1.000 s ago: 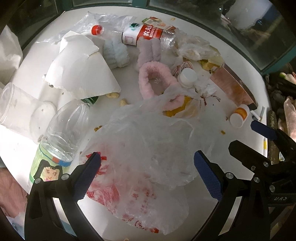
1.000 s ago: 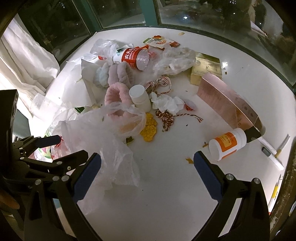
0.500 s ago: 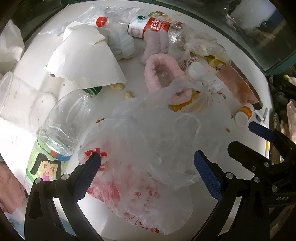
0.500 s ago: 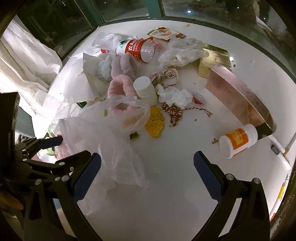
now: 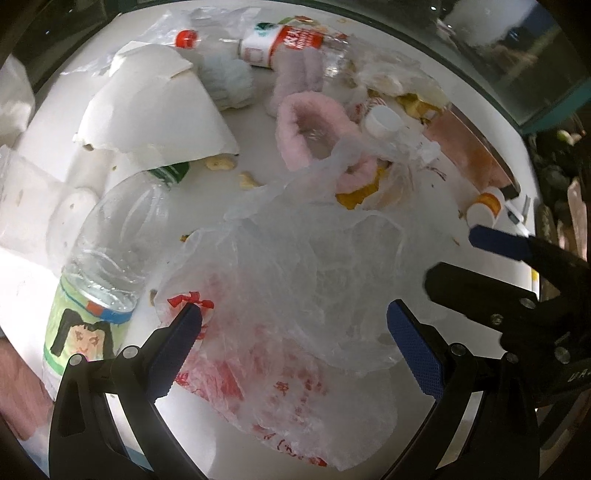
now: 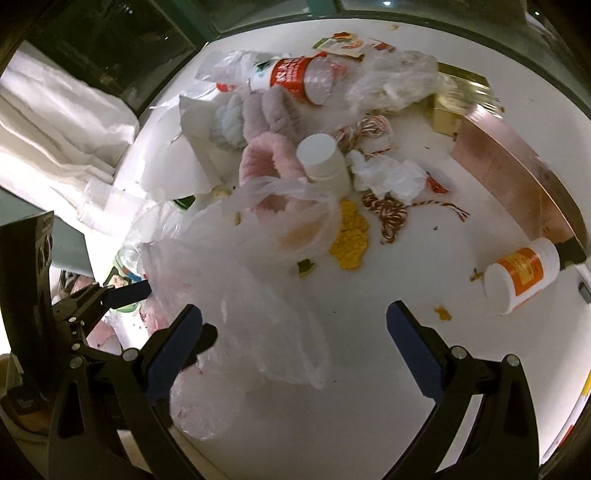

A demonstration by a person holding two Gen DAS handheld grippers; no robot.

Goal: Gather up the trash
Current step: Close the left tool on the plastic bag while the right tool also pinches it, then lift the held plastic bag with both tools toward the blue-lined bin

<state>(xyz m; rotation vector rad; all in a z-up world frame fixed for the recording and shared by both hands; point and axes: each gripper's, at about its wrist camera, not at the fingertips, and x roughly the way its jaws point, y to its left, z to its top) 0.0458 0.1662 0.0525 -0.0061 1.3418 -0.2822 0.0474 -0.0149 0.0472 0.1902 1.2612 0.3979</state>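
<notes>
Left claw [image 5: 293,338] (spread wide) nearer plastic bag [image 5: 295,266].

The setting looked like a room in a home, at night. A round white table [image 6: 369,350] stood beside dark glass panes in teal frames [image 6: 207,22], with pale white curtains [image 6: 55,122] at the left. Household litter covered the table: fluffy pink slippers [image 5: 314,129], a clear plastic water bottle [image 5: 110,236], and a white pill bottle with an orange label [image 6: 521,275].
</notes>
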